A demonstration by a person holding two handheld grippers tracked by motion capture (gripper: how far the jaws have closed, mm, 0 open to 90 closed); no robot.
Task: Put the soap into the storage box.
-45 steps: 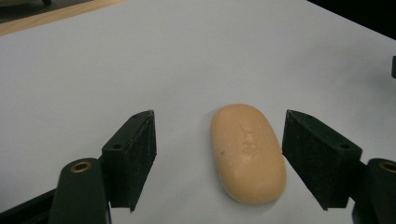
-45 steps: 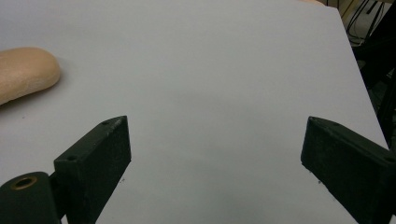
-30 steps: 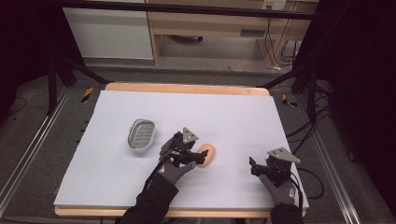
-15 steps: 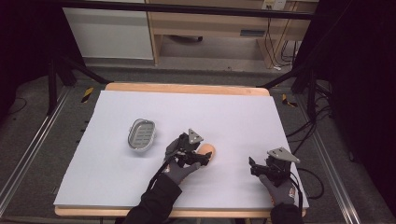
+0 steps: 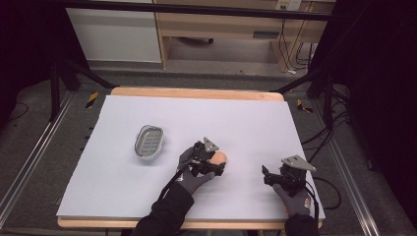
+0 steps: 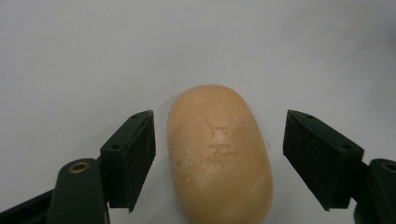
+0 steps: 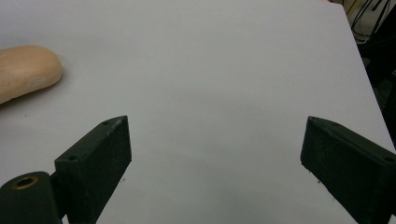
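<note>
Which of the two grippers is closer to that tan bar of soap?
Left. The left gripper straddles the soap, its jaws open on either side without touching. The right gripper rests farther right on the table, open and empty.

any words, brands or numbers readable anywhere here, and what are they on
None can be read.
Soap bar: a faint stamped mark on its top face, seen in the left gripper view, too worn and blurred to make out.
Light label on the wooden furniture behind the table: too small to read.
Soap dish and white table cover: no lettering visible.
</note>
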